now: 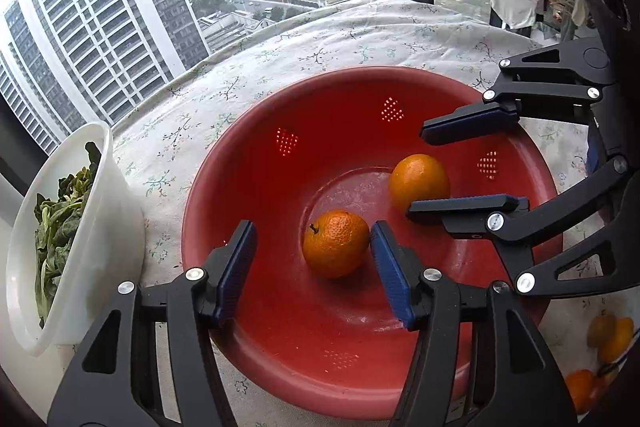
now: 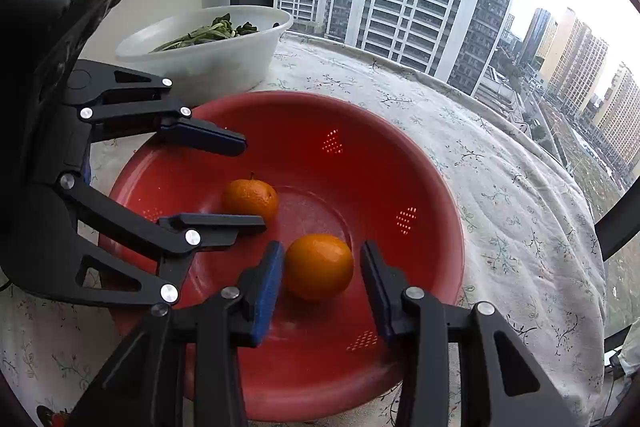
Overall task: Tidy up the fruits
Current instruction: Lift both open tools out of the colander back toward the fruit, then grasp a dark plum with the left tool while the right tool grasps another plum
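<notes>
A red colander bowl (image 1: 280, 163) stands on a floral tablecloth and holds two oranges. In the left wrist view, my left gripper (image 1: 312, 231) is open above the bowl, its jaws either side of the stemmed orange (image 1: 335, 243), not gripping it. The smooth orange (image 1: 419, 181) lies further right, between the open jaws of my right gripper (image 1: 416, 173). In the right wrist view, my right gripper (image 2: 320, 251) is open around the smooth orange (image 2: 319, 266); the stemmed orange (image 2: 250, 199) sits between the left gripper's (image 2: 254, 183) jaws. The bowl (image 2: 424, 163) also shows there.
A white bowl (image 1: 104, 227) of leafy greens (image 1: 60, 211) stands left of the red bowl, also in the right wrist view (image 2: 208, 63). More oranges (image 1: 608, 343) lie on the cloth at the lower right. A window with high-rise buildings runs behind the table edge.
</notes>
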`<action>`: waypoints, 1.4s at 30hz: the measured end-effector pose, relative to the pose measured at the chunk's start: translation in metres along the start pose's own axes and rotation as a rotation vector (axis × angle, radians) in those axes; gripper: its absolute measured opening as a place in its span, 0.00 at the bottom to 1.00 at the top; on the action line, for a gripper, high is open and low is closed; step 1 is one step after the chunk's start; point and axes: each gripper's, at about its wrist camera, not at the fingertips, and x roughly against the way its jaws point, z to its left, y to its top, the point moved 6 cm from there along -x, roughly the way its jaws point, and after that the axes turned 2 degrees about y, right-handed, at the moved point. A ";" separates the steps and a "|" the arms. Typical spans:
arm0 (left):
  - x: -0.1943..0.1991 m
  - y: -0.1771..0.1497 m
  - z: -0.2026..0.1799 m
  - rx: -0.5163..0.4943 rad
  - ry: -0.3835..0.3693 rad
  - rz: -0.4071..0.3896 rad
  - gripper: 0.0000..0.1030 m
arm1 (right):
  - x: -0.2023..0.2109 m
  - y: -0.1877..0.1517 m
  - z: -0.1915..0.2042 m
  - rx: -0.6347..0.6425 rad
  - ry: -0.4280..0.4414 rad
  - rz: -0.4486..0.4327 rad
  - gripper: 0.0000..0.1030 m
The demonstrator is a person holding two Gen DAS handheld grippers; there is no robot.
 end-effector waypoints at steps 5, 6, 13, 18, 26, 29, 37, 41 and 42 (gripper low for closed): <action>0.026 -0.002 0.002 0.020 0.008 -0.051 0.76 | 0.013 0.003 -0.002 -0.019 -0.006 -0.034 0.51; 0.034 -0.002 0.003 0.023 0.013 -0.070 0.78 | 0.019 0.004 -0.002 -0.019 -0.008 -0.050 0.51; 0.116 -0.025 0.010 0.099 0.052 -0.289 1.00 | 0.105 0.006 0.003 -0.024 -0.038 -0.294 0.81; 0.187 -0.059 0.013 0.213 0.103 -0.447 1.00 | 0.172 -0.021 0.002 -0.085 -0.078 -0.491 0.98; 0.226 -0.153 0.021 0.438 0.129 -0.294 1.00 | 0.206 -0.116 -0.010 -0.557 0.099 -0.339 1.00; 0.225 -0.177 -0.004 0.331 0.183 -0.202 1.00 | 0.208 -0.159 0.006 -0.628 0.139 -0.269 1.00; 0.233 -0.201 -0.091 0.077 -0.095 -0.162 1.00 | 0.222 -0.193 0.083 -0.403 0.157 -0.336 0.94; 0.229 -0.198 -0.103 0.041 -0.188 -0.137 0.94 | 0.217 -0.191 0.108 -0.310 0.162 -0.323 0.75; 0.226 -0.195 -0.106 0.026 -0.209 -0.133 0.92 | 0.216 -0.191 0.114 -0.277 0.155 -0.321 0.72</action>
